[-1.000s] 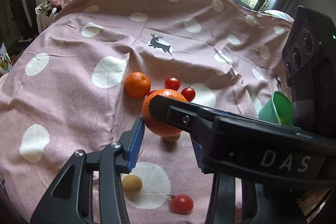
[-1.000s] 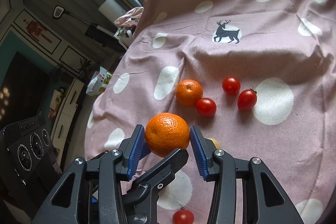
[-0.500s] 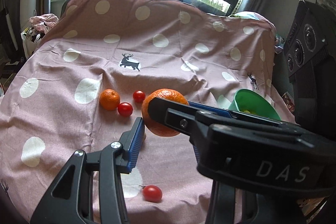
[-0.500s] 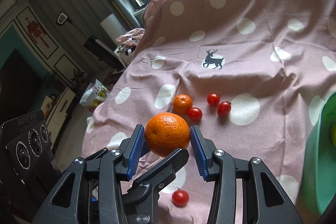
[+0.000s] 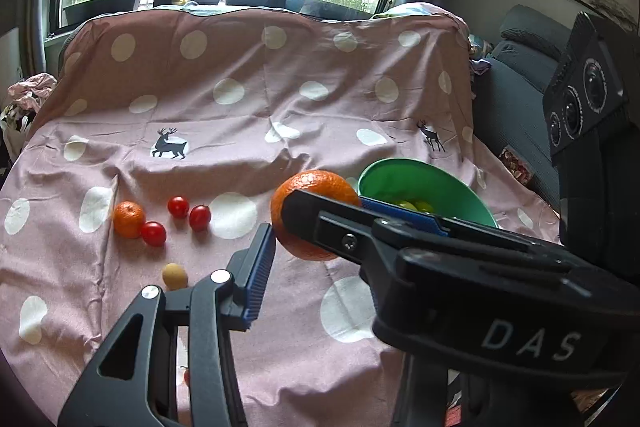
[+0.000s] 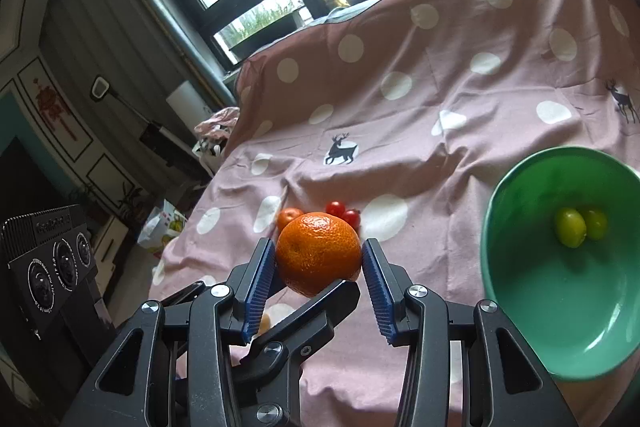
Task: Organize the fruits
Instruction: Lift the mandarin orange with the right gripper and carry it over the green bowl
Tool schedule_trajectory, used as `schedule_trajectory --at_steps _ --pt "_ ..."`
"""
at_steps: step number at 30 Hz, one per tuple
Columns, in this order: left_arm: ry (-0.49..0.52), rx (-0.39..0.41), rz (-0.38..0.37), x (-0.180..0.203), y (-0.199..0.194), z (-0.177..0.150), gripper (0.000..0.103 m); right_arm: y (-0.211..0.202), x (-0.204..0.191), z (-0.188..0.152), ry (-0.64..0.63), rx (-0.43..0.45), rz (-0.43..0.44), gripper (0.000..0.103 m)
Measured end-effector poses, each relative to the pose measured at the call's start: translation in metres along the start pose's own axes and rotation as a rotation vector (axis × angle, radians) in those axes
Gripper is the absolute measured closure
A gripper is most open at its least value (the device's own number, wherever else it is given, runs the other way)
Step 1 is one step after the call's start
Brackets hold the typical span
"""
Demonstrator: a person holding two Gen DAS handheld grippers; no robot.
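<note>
My right gripper (image 6: 319, 265) is shut on a large orange (image 6: 318, 253) and holds it in the air above the pink spotted cloth, left of a green bowl (image 6: 520, 291) with two green fruits (image 6: 570, 227) inside. In the left wrist view the orange (image 5: 308, 187) shows behind the right gripper's finger (image 5: 360, 231), with the bowl (image 5: 420, 179) just beyond. My left gripper (image 5: 316, 259) is open and empty; its right finger is hidden. On the cloth lie a small orange (image 5: 128, 219), three cherry tomatoes (image 5: 178, 207) and a small tan fruit (image 5: 175, 275).
A pink cloth with white dots (image 5: 240, 107) covers the surface and rises at the back under the windows. A dark sofa (image 5: 516, 99) stands to the right. Another red tomato (image 5: 186, 375) peeks out between the left gripper's parts.
Both grippers have risen and swung right with the orange held. The loose fruits now lie farther left and the green bowl has come fully into view.
</note>
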State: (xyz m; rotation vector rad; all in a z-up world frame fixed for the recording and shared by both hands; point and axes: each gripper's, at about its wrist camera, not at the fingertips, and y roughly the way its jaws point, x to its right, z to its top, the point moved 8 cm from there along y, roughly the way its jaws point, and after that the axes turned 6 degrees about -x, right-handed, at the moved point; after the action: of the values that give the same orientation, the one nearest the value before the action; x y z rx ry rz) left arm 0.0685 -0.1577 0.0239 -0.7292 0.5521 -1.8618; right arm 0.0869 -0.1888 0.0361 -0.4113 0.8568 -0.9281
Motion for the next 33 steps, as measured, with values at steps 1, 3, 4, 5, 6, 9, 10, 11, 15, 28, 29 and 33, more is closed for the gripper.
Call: schedule_trajectory --at_steps 1,3,4,5,6,9,10,11,15,28,29,33 --pt "0.007 0.000 -0.010 0.006 0.002 0.002 0.059 -0.005 0.004 0.001 0.002 0.011 -0.012 0.055" --pt "0.028 0.008 -0.031 0.019 0.006 0.007 0.059 -0.016 0.014 0.003 0.016 0.035 -0.029 0.055" --pt "0.037 0.010 -0.039 0.025 0.008 0.008 0.059 -0.021 0.019 0.004 0.023 0.048 -0.036 0.055" --pt "0.049 0.011 -0.045 0.032 0.011 0.010 0.059 -0.025 0.025 0.004 0.031 0.057 -0.042 0.055" --pt "0.062 0.010 -0.049 0.039 0.014 0.011 0.059 -0.030 0.031 0.005 0.042 0.066 -0.046 0.055" --pt "0.095 -0.001 -0.067 0.058 0.024 0.014 0.059 -0.041 0.050 0.006 0.084 0.085 -0.056 0.055" --pt "0.104 -0.004 -0.074 0.065 0.027 0.015 0.059 -0.045 0.056 0.006 0.096 0.092 -0.059 0.055" --pt "0.115 -0.007 -0.079 0.071 0.030 0.016 0.059 -0.048 0.062 0.005 0.105 0.099 -0.065 0.055" --pt "0.142 -0.019 -0.102 0.091 0.044 0.016 0.059 -0.058 0.085 0.004 0.154 0.115 -0.073 0.055" --pt "0.171 -0.093 -0.193 0.128 0.082 0.011 0.059 -0.068 0.138 -0.005 0.278 0.101 -0.127 0.055" --pt "0.168 -0.101 -0.198 0.129 0.084 0.010 0.059 -0.068 0.140 -0.006 0.282 0.096 -0.137 0.055" --pt "0.162 -0.122 -0.214 0.133 0.093 0.008 0.059 -0.065 0.149 -0.009 0.294 0.079 -0.168 0.055"
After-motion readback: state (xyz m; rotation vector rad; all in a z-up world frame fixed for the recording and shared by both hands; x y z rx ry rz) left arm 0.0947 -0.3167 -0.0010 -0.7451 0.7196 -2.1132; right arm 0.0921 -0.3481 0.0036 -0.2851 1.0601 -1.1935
